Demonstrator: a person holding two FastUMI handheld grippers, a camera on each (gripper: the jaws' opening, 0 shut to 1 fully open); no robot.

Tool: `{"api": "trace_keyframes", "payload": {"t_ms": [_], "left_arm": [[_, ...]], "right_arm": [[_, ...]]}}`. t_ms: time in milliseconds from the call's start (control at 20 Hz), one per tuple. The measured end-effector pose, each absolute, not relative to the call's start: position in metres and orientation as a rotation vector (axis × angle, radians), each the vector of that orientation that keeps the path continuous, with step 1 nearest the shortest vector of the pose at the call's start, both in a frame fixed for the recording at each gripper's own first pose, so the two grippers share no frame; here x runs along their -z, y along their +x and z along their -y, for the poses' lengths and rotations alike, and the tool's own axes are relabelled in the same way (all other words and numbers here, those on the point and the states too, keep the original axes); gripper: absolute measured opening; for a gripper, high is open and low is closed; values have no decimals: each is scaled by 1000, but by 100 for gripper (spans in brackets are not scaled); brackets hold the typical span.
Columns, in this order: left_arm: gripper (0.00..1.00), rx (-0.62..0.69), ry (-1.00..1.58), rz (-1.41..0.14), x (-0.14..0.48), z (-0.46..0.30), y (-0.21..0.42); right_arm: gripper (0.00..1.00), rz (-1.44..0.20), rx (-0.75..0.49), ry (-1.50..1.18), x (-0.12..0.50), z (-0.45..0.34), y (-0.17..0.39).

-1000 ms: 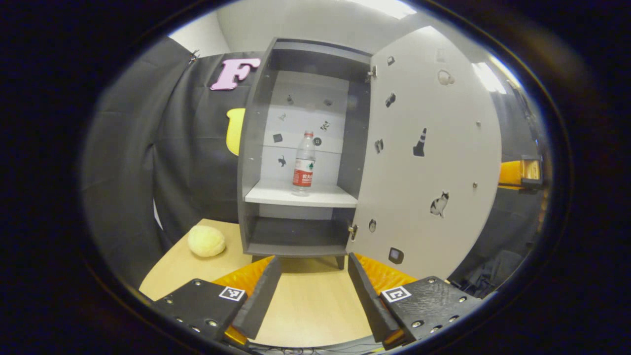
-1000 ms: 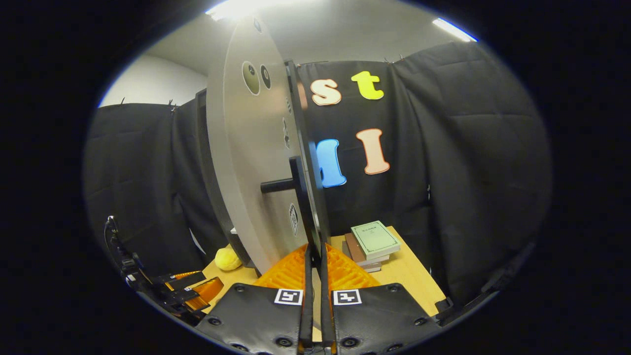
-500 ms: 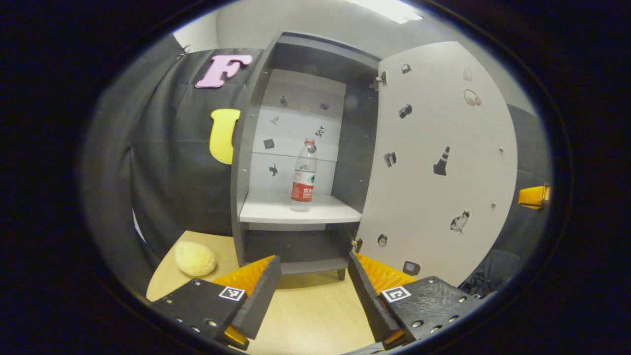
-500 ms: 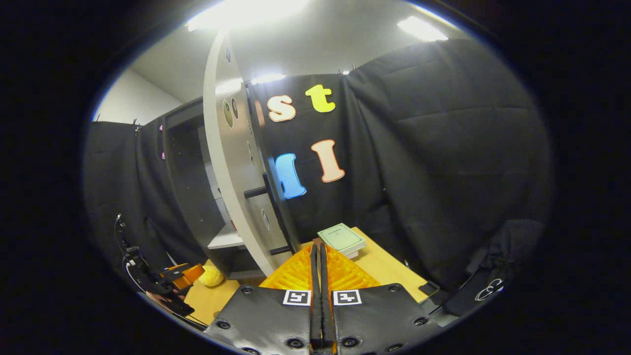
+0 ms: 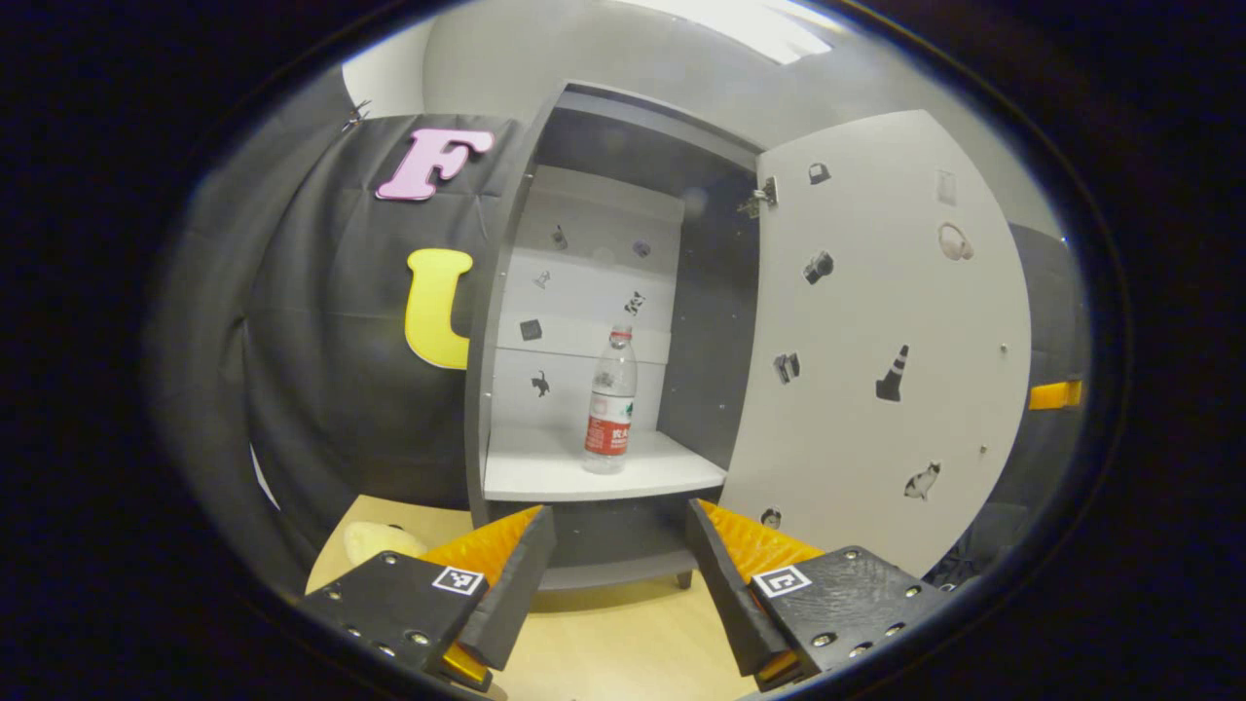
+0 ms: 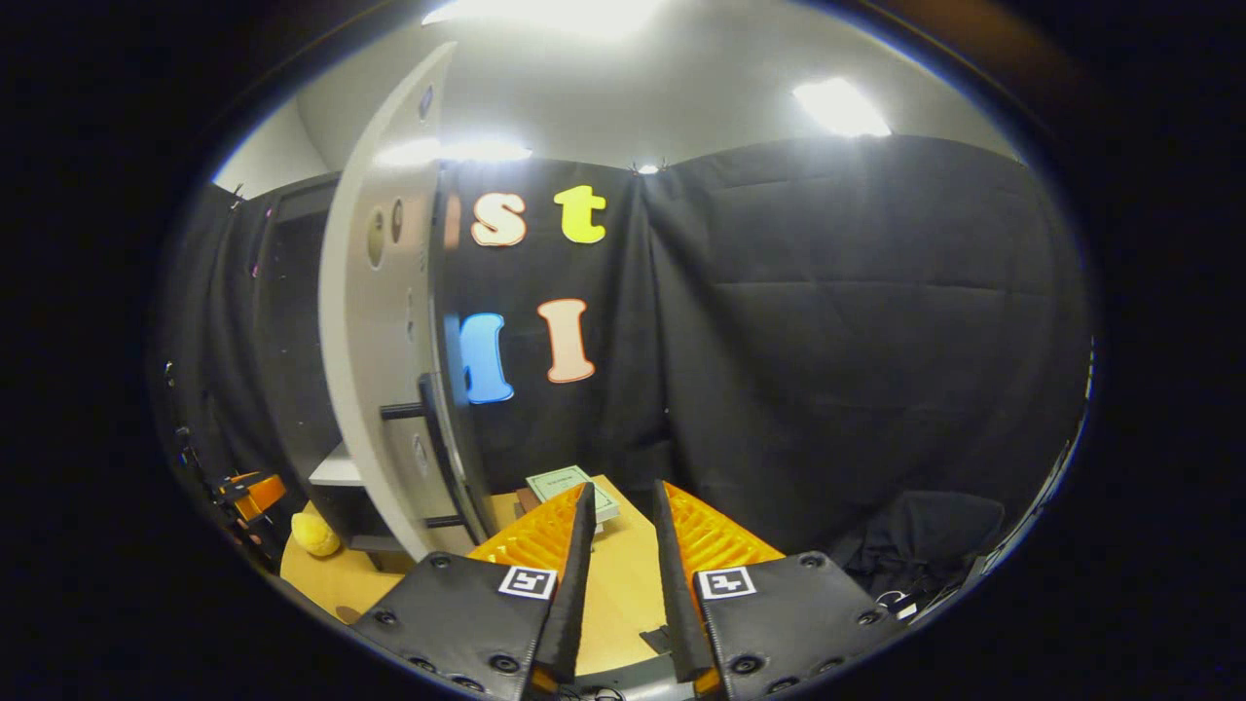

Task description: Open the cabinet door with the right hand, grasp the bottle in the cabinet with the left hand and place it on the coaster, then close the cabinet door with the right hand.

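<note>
The grey cabinet (image 5: 506,292) stands with its door (image 5: 876,350) swung wide to the right. A clear bottle (image 5: 610,401) with a red label stands upright on the white middle shelf (image 5: 545,472). My left gripper (image 5: 613,574) is open, low in front of the cabinet, some way short of the bottle. In the right gripper view the door (image 6: 370,350) is seen edge-on at the left with its dark handle (image 6: 414,411). My right gripper (image 6: 620,574) is partly open and holds nothing, off to the right of the door.
A yellow plush ball (image 5: 375,540) lies on the wooden table (image 5: 604,643) left of the cabinet, also visible as the ball (image 6: 313,534) in the right gripper view. Stacked books (image 6: 569,485) lie on the table behind the door. Black cloth walls surround the booth.
My right gripper has let go of the door edge, drawn back to the right and parted its fingers. My left gripper has risen and moved nearer the cabinet; the door stands wider.
</note>
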State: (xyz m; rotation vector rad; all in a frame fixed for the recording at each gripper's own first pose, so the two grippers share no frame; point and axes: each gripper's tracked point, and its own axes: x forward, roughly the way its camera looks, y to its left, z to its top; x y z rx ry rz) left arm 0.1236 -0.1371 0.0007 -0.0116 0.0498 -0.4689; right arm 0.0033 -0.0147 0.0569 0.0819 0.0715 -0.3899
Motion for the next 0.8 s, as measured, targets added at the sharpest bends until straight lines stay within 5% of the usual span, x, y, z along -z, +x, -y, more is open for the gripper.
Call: {"api": "trace_keyframes", "payload": {"t_ms": [150, 500, 550, 600, 800], "left_arm": [[82, 456, -13, -25, -15, 138, 144], [82, 428, 15, 23, -44, 175, 214], [82, 428, 21, 27, -47, 183, 225], [82, 427, 30, 32, -50, 190, 236], [84, 427, 54, 32, -54, 220, 276]], "right_arm": [[95, -52, 381, 105, -59, 30, 32], [90, -39, 386, 116, -69, 74, 101], [98, -36, 378, 126, -69, 78, 112], [92, -35, 369, 134, -68, 81, 122], [98, -52, 360, 158, -58, 96, 150]]}}
